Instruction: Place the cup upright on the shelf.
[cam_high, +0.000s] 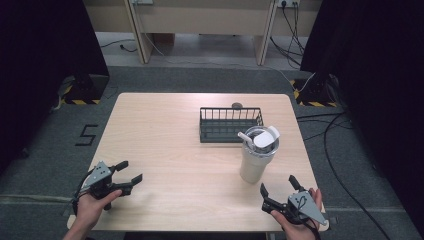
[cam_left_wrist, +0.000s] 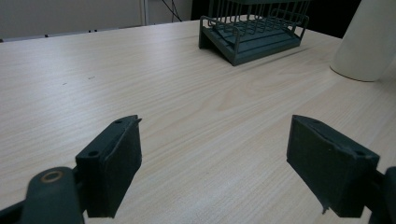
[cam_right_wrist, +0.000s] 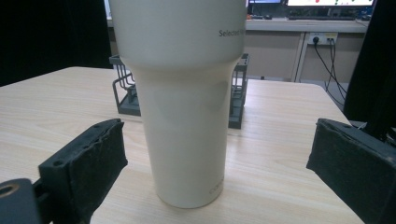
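Observation:
A tall cream tumbler (cam_high: 255, 157) with a clear lid and a white straw stands upright right of the table's middle. It rises close in front of the right gripper view, tumbler (cam_right_wrist: 187, 107) between the spread jaws but a little beyond them. My right gripper (cam_high: 279, 187) is open near the front right edge, just short of the tumbler. My left gripper (cam_high: 129, 171) is open at the front left, jaws wide over bare wood (cam_left_wrist: 205, 154). A dark wire rack (cam_high: 230, 123) sits behind the tumbler; the rack (cam_left_wrist: 254, 30) also shows far ahead of the left jaws.
The light wooden table (cam_high: 165, 150) has broad bare wood across its left and middle. A small dark round object (cam_high: 237, 105) lies at the far edge behind the rack. Cables and stand bases lie on the floor beyond the table.

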